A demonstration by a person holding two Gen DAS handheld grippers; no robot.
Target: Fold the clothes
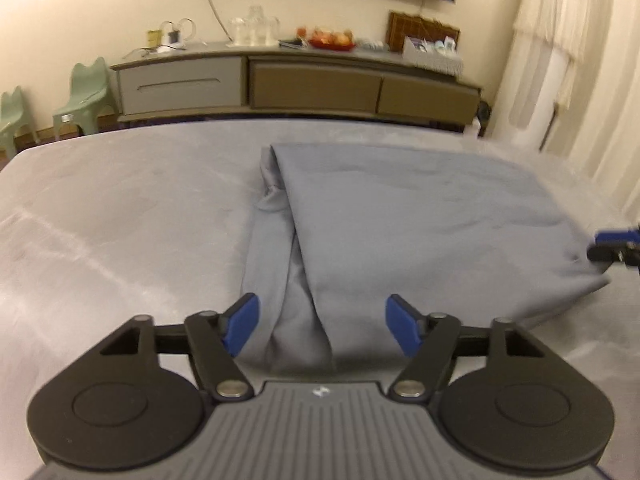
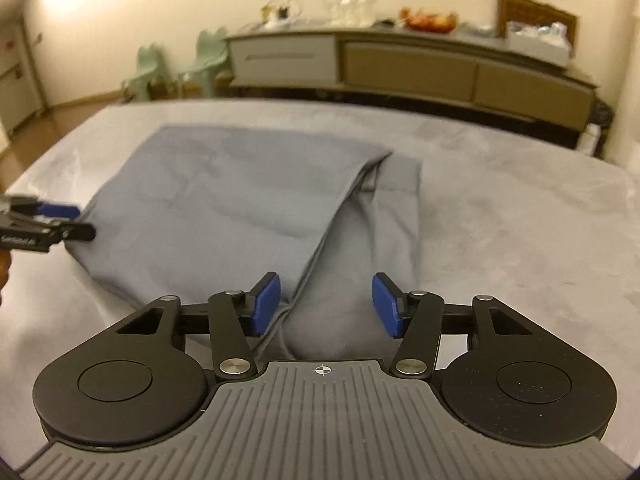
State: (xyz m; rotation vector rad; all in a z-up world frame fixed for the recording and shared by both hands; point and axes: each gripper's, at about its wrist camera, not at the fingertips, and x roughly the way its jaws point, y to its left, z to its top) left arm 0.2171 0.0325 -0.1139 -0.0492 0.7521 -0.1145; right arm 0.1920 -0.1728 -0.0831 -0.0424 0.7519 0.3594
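Grey folded garment [image 1: 400, 216] lies on your bed [image 1: 120, 220]; your left gripper [image 1: 322, 330] and right gripper [image 2: 326, 305] both gape, empty, at its near edge.

- Garment [image 1: 400, 220]: grey woven cloth, matt, smooth, soft creases; stitched hem visible in right wrist view.
- Bed cover [image 1: 120, 220]: pale grey cloth, matt, velvety nap with brushed streaks.
- Left gripper [image 1: 322, 330]: matt black plastic linkage, shiny metal pivot pins, blue matt pads [image 1: 240, 330], ribbed grey body.
- Right gripper [image 2: 326, 306]: same finish.
- Sideboard [image 1: 300, 84]: smooth matt panels, grey and tan.
- Chairs [image 1: 84, 92]: pale green plastic, slightly glossy.
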